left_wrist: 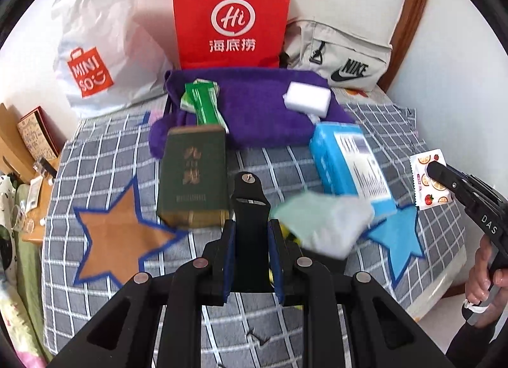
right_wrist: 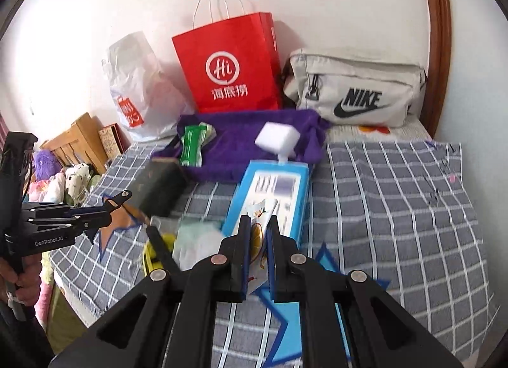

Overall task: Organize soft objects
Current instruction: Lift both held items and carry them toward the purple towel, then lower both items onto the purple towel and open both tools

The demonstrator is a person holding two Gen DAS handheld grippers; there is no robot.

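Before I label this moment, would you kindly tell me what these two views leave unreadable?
- Left wrist view: the pale cloth beside the left claw is motion-blurred; its shape is unclear.
- Right wrist view: the fruit-print packet is mostly covered by the right claw.
- Both views: the blue box label print is too blurred to read.
- The red bag contents are hidden by its wall.

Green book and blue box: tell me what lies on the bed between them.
In the left wrist view, only bare checked bedcover lies between the green book and the blue box; the left gripper, holding a black bracket, overlaps the nearer part.
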